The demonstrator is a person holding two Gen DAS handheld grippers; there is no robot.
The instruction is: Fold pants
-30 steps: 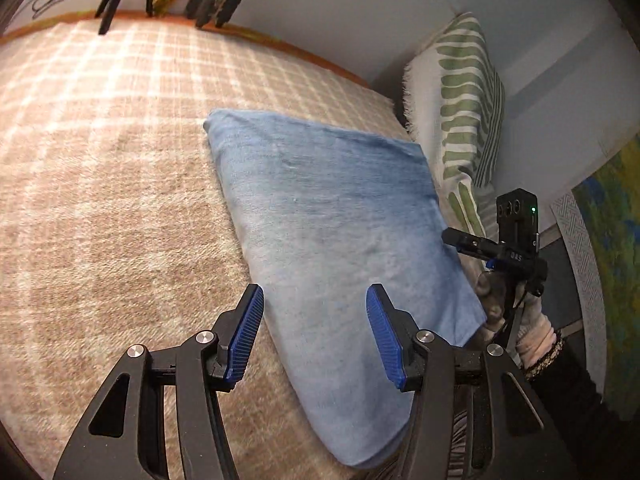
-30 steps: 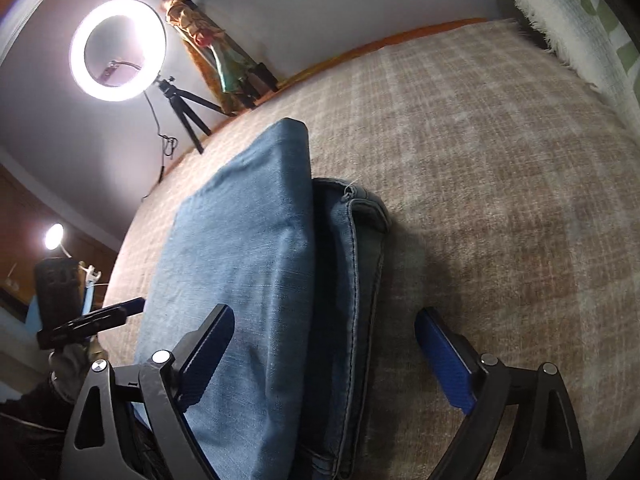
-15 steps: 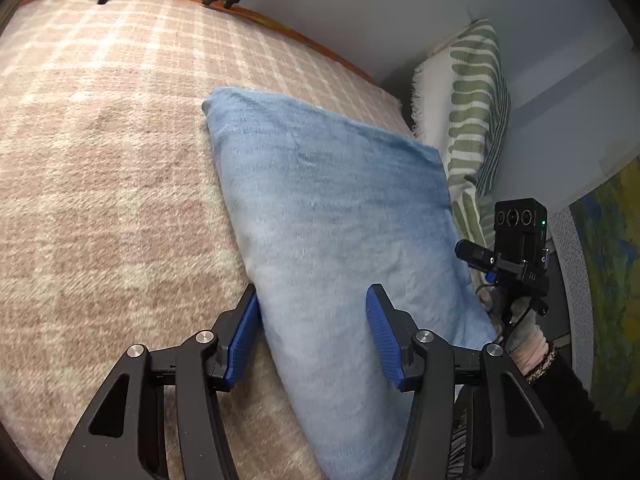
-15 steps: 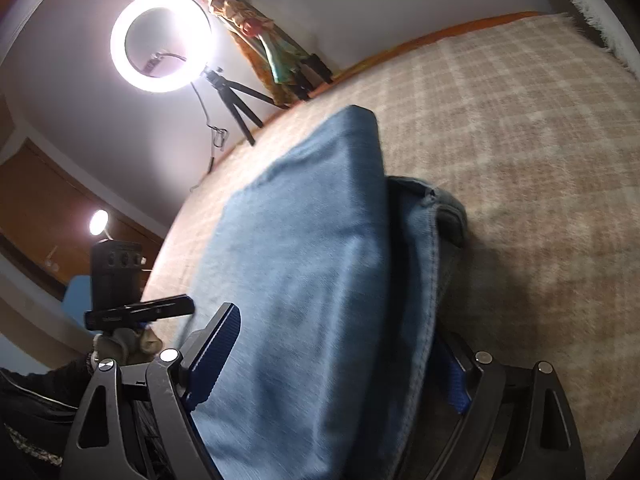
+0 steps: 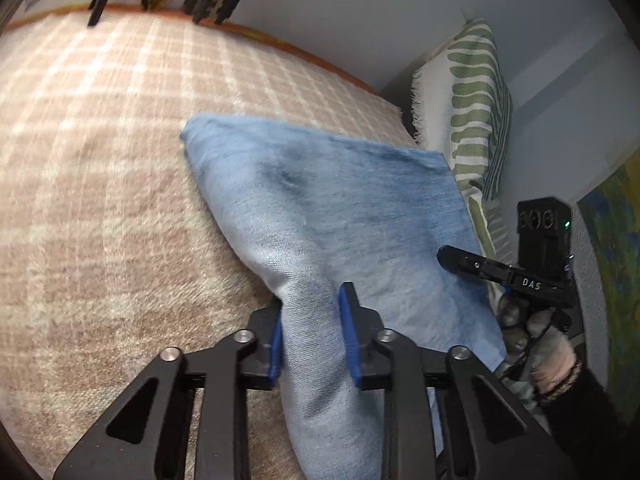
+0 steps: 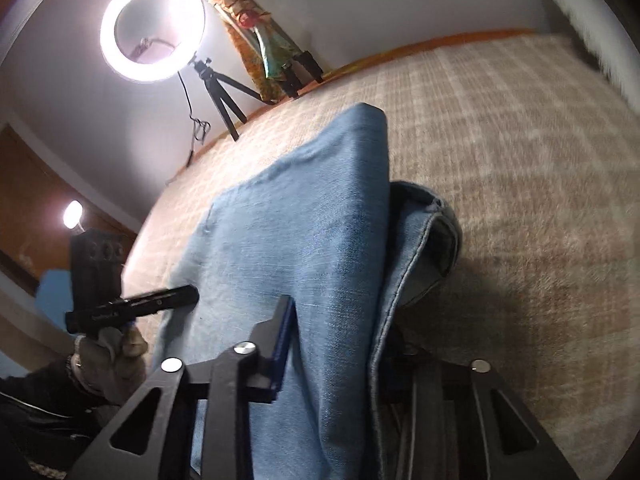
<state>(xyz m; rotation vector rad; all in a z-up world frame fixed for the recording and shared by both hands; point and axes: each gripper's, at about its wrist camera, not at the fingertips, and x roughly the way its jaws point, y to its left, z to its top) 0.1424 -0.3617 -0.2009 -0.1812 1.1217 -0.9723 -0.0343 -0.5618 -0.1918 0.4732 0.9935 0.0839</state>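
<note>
Both grippers closing on the near end of the part-folded pants, ready for the last fold.

The pants (image 5: 340, 216) lie as a blue denim block on the checked blanket (image 5: 100, 200), already folded at least once, their waistband edge peeking out on the right side in the right wrist view; the left gripper (image 5: 312, 336) has its jaws closing, nearly shut, with the left near edge of the denim bunched between the blue pads; the right gripper (image 6: 336, 344) is closing likewise on the right near edge, one pad hidden behind the cloth; the step in hand looks like gripping the near end; the next move probably calls for lifting both corners together and carrying them evenly to the far end, keeping the layers from slipping apart.
</note>
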